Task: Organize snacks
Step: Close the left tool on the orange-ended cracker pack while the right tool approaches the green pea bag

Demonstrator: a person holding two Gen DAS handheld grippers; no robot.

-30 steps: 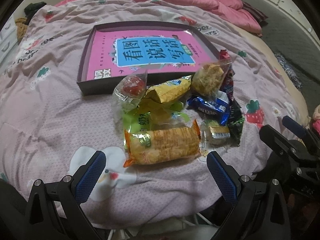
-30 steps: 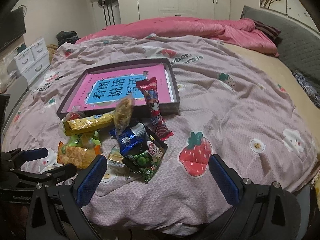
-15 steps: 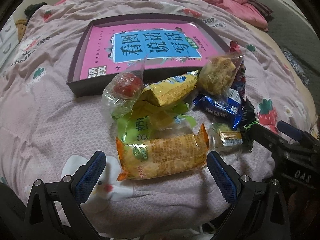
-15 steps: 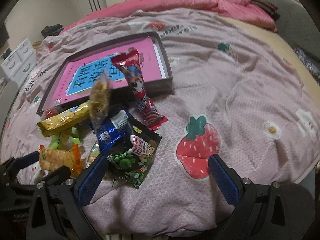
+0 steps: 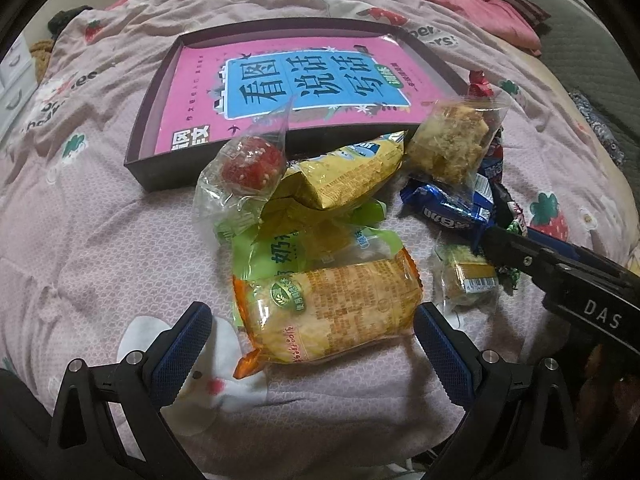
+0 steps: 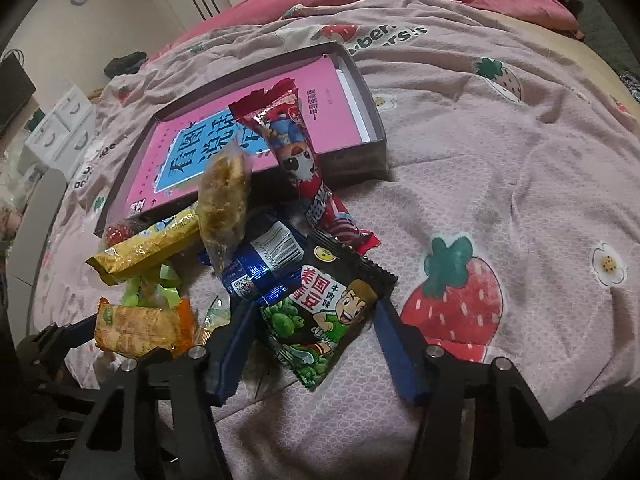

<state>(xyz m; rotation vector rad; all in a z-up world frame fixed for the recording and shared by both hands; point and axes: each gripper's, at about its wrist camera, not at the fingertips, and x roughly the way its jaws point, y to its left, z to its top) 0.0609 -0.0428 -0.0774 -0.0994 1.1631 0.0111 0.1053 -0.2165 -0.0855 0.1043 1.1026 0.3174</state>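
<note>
Left gripper (image 5: 308,344): angled steeply downward over the near edge of the bed, jaws spread wide, blue pads clear of any contact. Right gripper (image 6: 312,344): likewise pitched down beside it, jaws closing with a packet lying between the pads (image 6: 394,350), which do not yet press on it.

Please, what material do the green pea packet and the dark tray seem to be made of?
Green pea packet: probably glossy printed plastic film, judging by its shine and zigzag-cut edge. Dark tray: likely matte cardboard, with thin straight walls and no shine.
</note>
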